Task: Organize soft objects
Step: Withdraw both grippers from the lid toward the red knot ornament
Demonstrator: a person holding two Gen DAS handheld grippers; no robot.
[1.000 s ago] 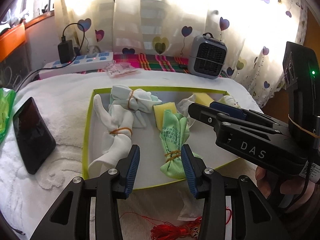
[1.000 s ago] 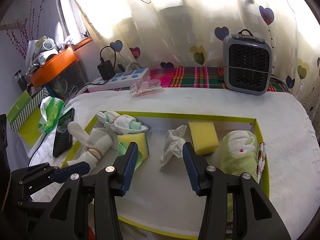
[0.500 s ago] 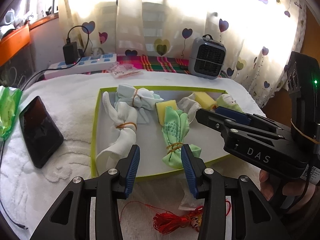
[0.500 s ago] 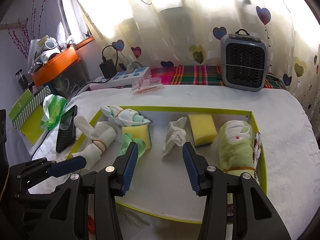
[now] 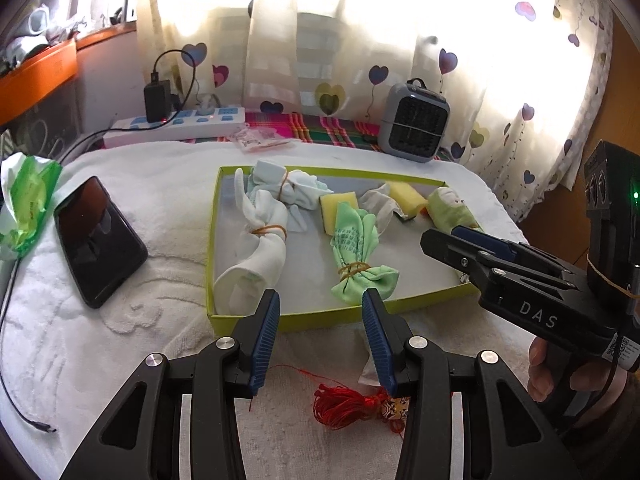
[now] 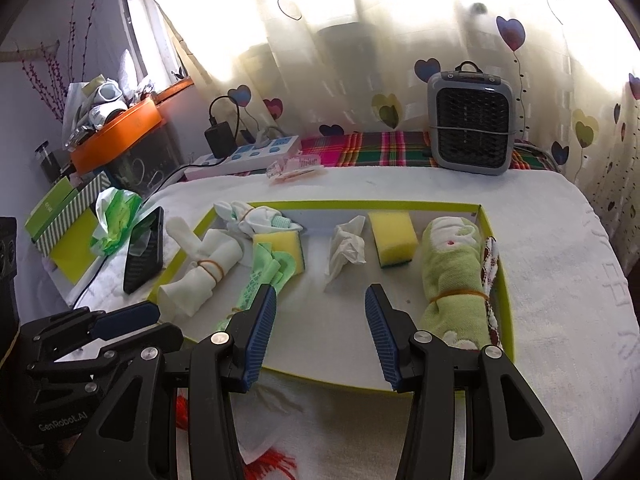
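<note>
Towel-covered table (image 6: 560,280); red cord (image 5: 344,404) fully visible only leftward

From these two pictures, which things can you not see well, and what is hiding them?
- Red string, left wrist view: its right end lies behind the left gripper.
- Patterned cloth, right wrist view: squeezed between the green towel roll and the tray wall, mostly covered.
- Green sock bundle, right wrist view: its near end is behind the right gripper.
- Small packet label: too small to read.
</note>
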